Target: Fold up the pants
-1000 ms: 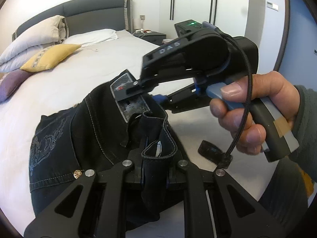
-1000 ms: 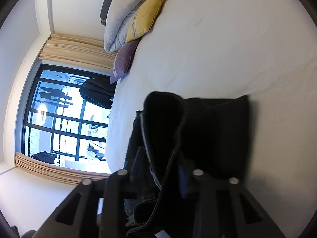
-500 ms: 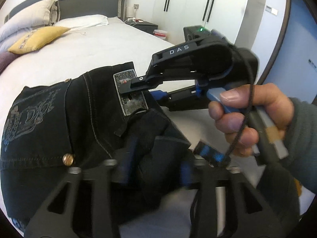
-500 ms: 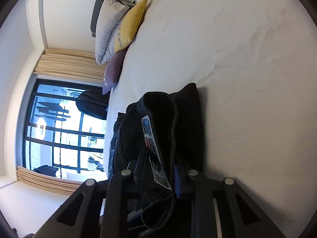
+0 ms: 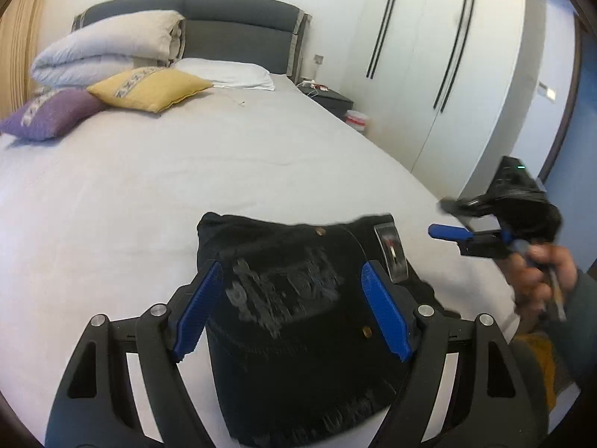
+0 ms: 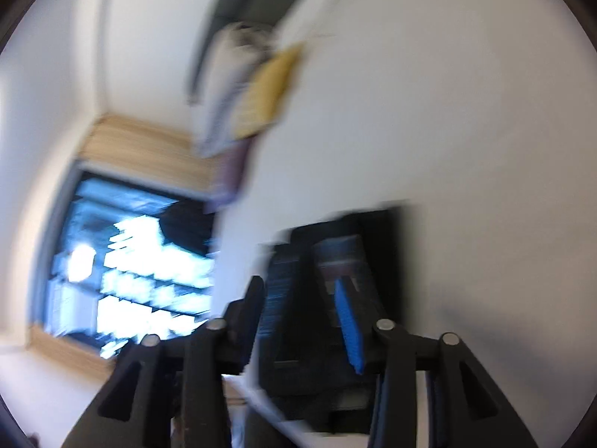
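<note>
A: Nearest in the left wrist view, the left gripper (image 5: 291, 310) stands wide and its jaws are opening, blue pads clear of the cloth. Below them the black pants (image 5: 298, 298) lie folded into a compact bundle at the near edge of the white bed (image 5: 186, 171), pale embroidery on top, a metal label at the right corner.

B: And the right gripper (image 6: 302, 321)?

A: Its own view is badly blurred. Its jaws are opening too, with the dark bundle seen between them; the pads do not appear to press it. In the left view its hand (image 5: 541, 272) is smeared at the frame edge.

B: Changed from before?

A: A second ago both claws pinched raised cloth; now the pants lie released, and both grippers have drawn back. Beyond sit a yellow pillow (image 5: 149, 87) and a white wardrobe (image 5: 429, 56).
</note>
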